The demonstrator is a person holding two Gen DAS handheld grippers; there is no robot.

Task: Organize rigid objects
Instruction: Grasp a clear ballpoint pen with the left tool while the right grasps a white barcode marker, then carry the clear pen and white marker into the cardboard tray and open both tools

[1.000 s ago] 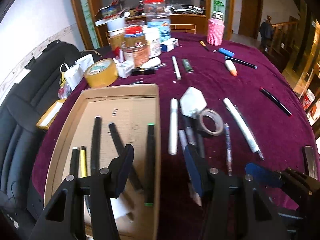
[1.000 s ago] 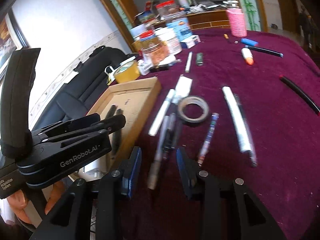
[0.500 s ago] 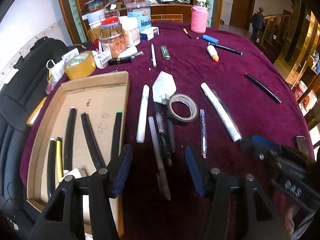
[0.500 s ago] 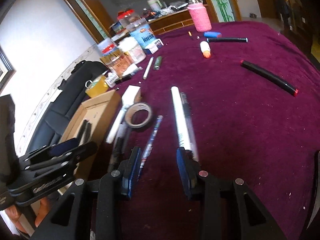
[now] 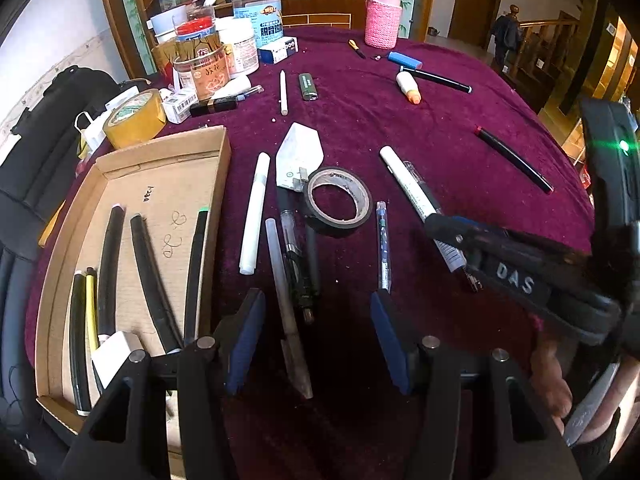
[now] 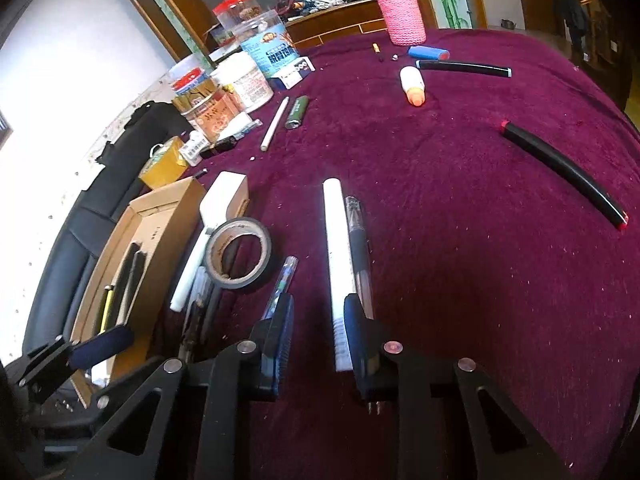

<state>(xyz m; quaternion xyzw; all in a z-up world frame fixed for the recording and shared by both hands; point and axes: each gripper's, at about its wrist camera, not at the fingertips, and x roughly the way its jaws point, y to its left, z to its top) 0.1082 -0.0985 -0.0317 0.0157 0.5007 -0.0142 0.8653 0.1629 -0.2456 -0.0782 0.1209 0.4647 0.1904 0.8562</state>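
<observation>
A white marker (image 6: 334, 256) lies on the purple tablecloth and runs in between the jaws of my right gripper (image 6: 318, 332). It sits close to the right pad and apart from the left pad. The jaws are closing, and a clear pen (image 6: 357, 240) lies against the marker. In the left wrist view the right gripper (image 5: 444, 226) covers the near end of that marker (image 5: 404, 180). My left gripper (image 5: 318, 340) stands open over a translucent pen (image 5: 286, 312) and a dark pen (image 5: 298, 276). The cardboard tray (image 5: 168, 148) at the left holds several black tubes and a yellow pen.
A black tape roll (image 5: 336, 226), a white stick (image 5: 254, 220) and a thin blue pen (image 5: 383, 248) lie mid-table. A black tube with a red end (image 6: 560, 168) lies at the right. Jars (image 5: 202, 68), yellow tape (image 5: 136, 120) and a pink cup (image 5: 382, 20) stand at the back.
Both grippers moved right, away from the tray. The right gripper came down over the white marker and its jaws narrowed. The left gripper now faces the pens beside the tray.
</observation>
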